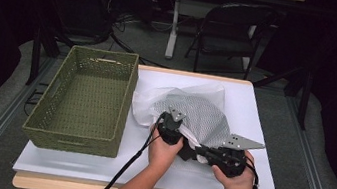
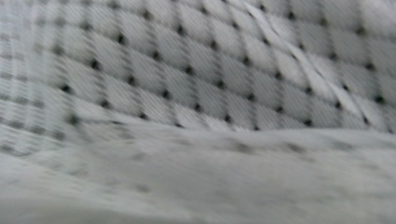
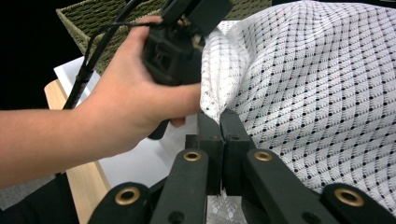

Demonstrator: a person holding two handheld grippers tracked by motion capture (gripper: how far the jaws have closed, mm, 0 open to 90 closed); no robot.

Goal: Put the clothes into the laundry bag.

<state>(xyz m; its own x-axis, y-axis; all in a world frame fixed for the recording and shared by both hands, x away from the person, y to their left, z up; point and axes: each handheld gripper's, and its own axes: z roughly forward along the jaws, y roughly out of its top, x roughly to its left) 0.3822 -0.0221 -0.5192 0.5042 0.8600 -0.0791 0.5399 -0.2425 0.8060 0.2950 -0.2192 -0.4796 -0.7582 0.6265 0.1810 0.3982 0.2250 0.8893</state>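
White tabletop (image 1: 255,112), green wicker basket (image 1: 86,97) at 9 o'clock. Dotted mesh garment (image 1: 199,114) bunched mid-table, 12 o'clock of both hands. R gripper (image 3: 221,122) pinched tight on near hem; L gripper (image 1: 170,127) buried in fabric beside it, jaws hidden, prob. clamping cloth. Basket nearer L hand.

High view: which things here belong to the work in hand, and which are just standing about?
In the job:
- patterned white cloth, pinched at its edge by the right tool
- left tool, pressed into the cloth
- green woven basket, empty beside it; probably where the cloth goes

Standing about:
- folding chair behind the table
- white table cover
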